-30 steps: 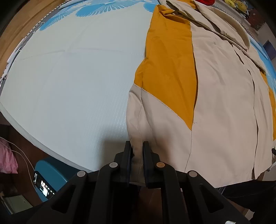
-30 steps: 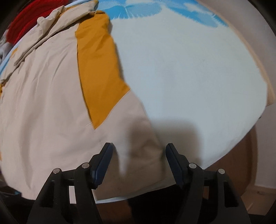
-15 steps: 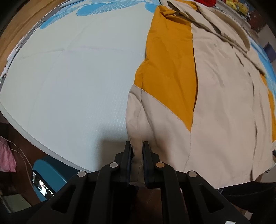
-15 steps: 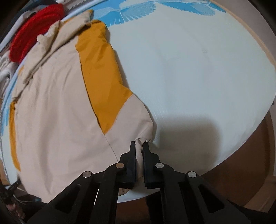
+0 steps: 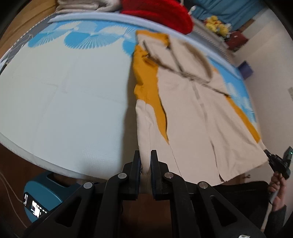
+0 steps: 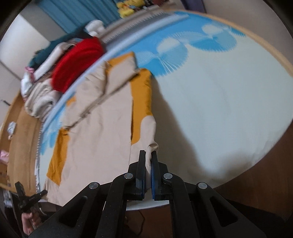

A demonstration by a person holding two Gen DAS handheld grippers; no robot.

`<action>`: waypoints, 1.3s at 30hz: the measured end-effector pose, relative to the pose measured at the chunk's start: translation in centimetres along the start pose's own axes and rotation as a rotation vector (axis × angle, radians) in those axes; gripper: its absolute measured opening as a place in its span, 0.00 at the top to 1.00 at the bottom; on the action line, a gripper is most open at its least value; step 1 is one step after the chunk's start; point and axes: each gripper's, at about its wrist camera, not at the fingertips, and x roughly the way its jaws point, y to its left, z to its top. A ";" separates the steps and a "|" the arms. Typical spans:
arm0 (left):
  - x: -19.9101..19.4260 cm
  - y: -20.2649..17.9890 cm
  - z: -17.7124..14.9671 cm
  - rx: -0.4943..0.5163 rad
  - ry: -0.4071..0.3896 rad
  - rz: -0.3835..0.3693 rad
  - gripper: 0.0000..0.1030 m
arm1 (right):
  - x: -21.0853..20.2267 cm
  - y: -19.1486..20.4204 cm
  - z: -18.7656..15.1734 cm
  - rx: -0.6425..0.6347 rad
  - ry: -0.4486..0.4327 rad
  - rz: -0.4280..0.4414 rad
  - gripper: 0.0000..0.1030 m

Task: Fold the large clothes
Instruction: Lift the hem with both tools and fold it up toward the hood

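Left gripper [image 5: 145, 162]: jaws closed on jacket [image 5: 192, 113] hem corner, fabric pinched between pads. Jacket: beige with orange panels, spread on mat [image 5: 64, 91], near hem raised off mat. Right gripper [image 6: 148, 163]: jaws closed on opposite hem corner. Red garment [image 5: 157, 12] beyond mat's far edge.

Matt beige-and-mustard cloth jacket [image 5: 192, 117], smooth weave; pale finely ribbed mat [image 5: 64, 102] beneath it; matt black plastic tongs [image 5: 145, 161], shiny metal rivets.

Two wrist fisheyes, angled steeply down along their tongs, close over the near hem, sharing jacket [image 5: 194, 117] and mat [image 6: 219, 102]
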 end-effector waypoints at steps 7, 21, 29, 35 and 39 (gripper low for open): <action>-7.6 -1.2 -2.1 0.095 -0.034 -0.099 0.92 | -9.1 1.8 -1.0 -0.049 -0.111 0.100 0.96; -12.2 0.4 -5.5 0.054 0.001 -0.170 0.92 | -21.8 0.4 -7.5 0.003 -0.192 0.130 0.96; -7.0 1.2 2.2 -0.029 -0.030 -0.182 0.92 | -15.9 0.7 -1.4 0.023 -0.192 0.099 0.96; -0.6 1.3 10.7 -0.084 -0.062 -0.187 0.92 | -7.1 0.8 7.1 0.060 -0.200 0.066 0.96; 5.1 1.6 15.7 -0.125 -0.044 -0.154 0.92 | 0.7 1.1 13.3 0.099 -0.165 0.041 0.96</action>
